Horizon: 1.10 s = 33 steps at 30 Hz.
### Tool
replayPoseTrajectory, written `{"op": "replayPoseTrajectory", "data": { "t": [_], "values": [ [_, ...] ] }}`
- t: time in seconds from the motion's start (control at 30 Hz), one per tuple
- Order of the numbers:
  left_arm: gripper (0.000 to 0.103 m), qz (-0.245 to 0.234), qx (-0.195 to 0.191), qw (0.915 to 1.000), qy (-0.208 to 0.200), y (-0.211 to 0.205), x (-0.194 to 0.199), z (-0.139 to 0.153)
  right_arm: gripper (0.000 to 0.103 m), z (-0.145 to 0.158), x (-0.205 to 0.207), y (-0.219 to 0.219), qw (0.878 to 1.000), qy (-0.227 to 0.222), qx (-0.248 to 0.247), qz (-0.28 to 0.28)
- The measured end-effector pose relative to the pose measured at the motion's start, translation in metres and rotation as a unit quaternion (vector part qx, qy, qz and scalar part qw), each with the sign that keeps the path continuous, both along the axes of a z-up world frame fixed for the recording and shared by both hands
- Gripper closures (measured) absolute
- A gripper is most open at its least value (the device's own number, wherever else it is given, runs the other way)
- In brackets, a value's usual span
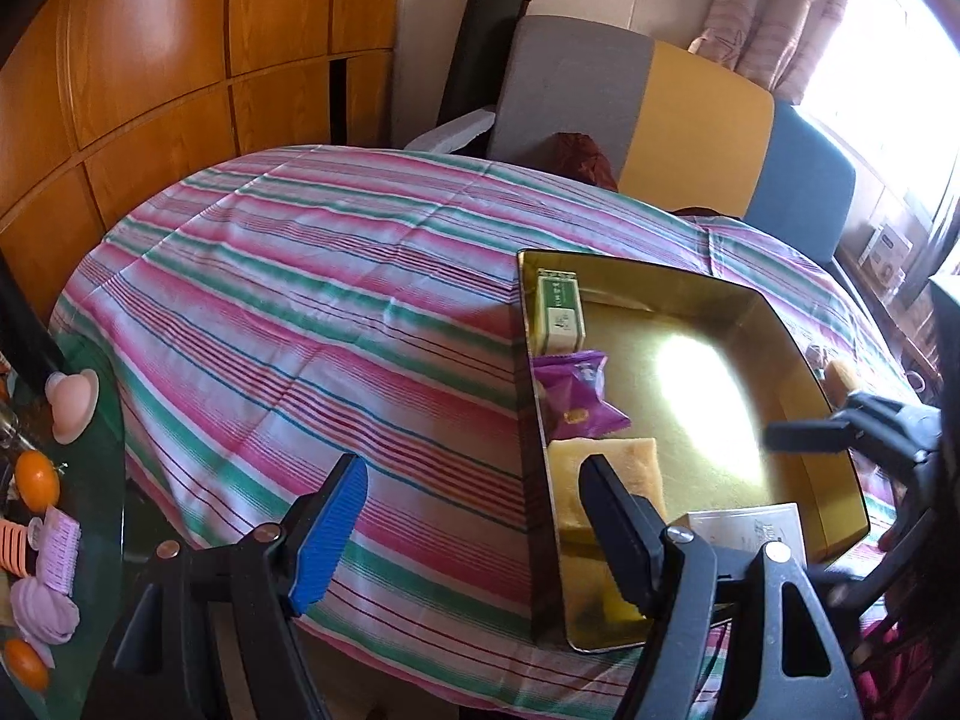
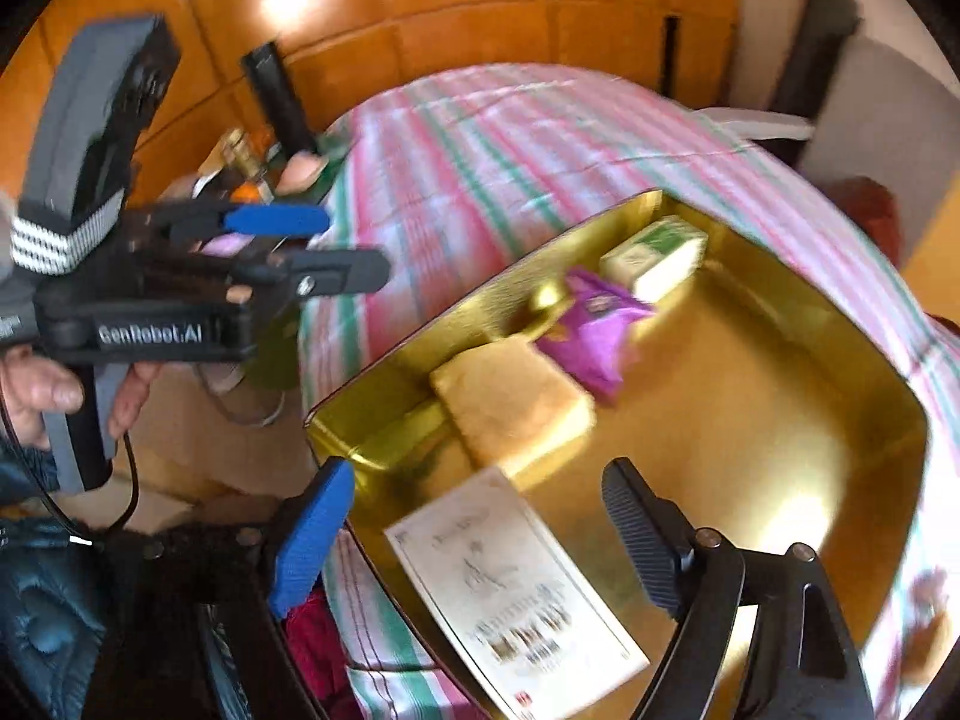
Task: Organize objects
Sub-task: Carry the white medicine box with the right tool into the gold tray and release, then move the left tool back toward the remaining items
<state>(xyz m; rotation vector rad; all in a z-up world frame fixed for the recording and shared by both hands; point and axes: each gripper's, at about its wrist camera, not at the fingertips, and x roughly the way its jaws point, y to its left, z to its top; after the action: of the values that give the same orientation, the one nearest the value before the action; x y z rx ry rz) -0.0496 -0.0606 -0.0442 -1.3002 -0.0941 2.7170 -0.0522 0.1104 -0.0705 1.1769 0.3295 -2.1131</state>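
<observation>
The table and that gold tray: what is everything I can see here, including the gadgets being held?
gold tray: one, shiny gold, on the striped cloth
green box: one, green and white, far end of tray
purple packet: one, purple, in tray between box and cake
sponge cake: one, pale yellow, in tray beside the packet
white card: one, printed white, near corner of tray
striped cloth: one, pink, green and white, over the table
oranges: two, orange, left on the glass surface
chair: one, grey, yellow and blue, behind the table
left gripper: one, black with a blue pad, open, empty
right gripper: one, same colours, open above the card
hand: one, holding the left gripper's handle
</observation>
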Motion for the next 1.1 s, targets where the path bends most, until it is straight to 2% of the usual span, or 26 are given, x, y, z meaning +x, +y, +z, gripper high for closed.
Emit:
{"op": "replayPoseTrajectory", "data": {
  "t": [0.23, 0.5, 0.7, 0.8, 0.93, 1.0, 1.1],
  "values": [
    [0.029, -0.025, -0.023, 0.9993, 0.017, 0.019, 0.009, 0.007, 0.012, 0.031, 0.024, 0.058, 0.991, 0.059, -0.005, -0.117],
    [0.029, -0.055, -0.029, 0.9979, 0.017, 0.041, 0.017, 0.008, 0.012, 0.044, 0.036, 0.126, 0.973, 0.088, 0.007, -0.212],
    [0.029, -0.079, -0.028, 0.9964, 0.006, 0.061, 0.014, 0.010, 0.012, 0.050, 0.046, 0.184, 0.953, 0.112, 0.034, -0.279],
    [0.029, -0.091, -0.031, 0.9953, 0.000, 0.073, 0.010, 0.012, 0.012, 0.050, 0.050, 0.220, 0.939, 0.121, 0.051, -0.318],
    [0.034, -0.119, -0.037, 0.9922, -0.007, 0.093, 0.003, 0.018, 0.012, 0.043, 0.054, 0.279, 0.910, 0.130, 0.074, -0.388],
    [0.035, -0.137, -0.028, 0.9901, -0.012, 0.106, -0.002, 0.025, 0.012, 0.035, 0.060, 0.311, 0.889, 0.129, 0.066, -0.435],
    [0.037, -0.161, -0.010, 0.9868, -0.017, 0.127, -0.012, 0.036, 0.012, 0.028, 0.070, 0.359, 0.839, 0.105, 0.035, -0.532]
  ]
}}
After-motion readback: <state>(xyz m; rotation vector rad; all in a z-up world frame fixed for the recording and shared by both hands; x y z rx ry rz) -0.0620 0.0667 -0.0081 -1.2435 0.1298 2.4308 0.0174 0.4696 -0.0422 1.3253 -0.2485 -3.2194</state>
